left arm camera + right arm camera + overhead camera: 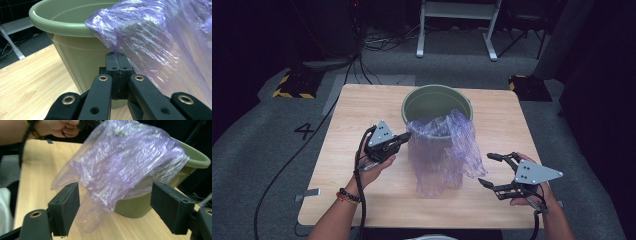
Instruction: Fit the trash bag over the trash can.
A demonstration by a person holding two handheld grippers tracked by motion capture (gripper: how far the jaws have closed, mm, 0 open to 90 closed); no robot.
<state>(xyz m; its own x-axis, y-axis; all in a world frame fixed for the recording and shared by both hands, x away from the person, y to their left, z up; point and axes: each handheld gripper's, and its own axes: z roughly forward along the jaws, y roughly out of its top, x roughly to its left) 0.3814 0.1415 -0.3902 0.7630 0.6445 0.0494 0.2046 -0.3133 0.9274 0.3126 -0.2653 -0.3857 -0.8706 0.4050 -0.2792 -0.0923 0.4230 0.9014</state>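
While left gripper [404, 136] pinches bag [439, 150], pot [432, 100] behind (rim half-draped).

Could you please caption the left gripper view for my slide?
Left gripper, jaws shut, pinches purple bag beside green pot on wooden table.

A grey carpet [257, 150] surrounds the wooden table [362, 107], with a white frame [459, 25] and floor cables [382, 40] behind.

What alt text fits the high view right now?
The left gripper pinches the edge of a purple plastic bag draped over the rim of a green bucket on a wooden table. The right gripper is open beside the bag.
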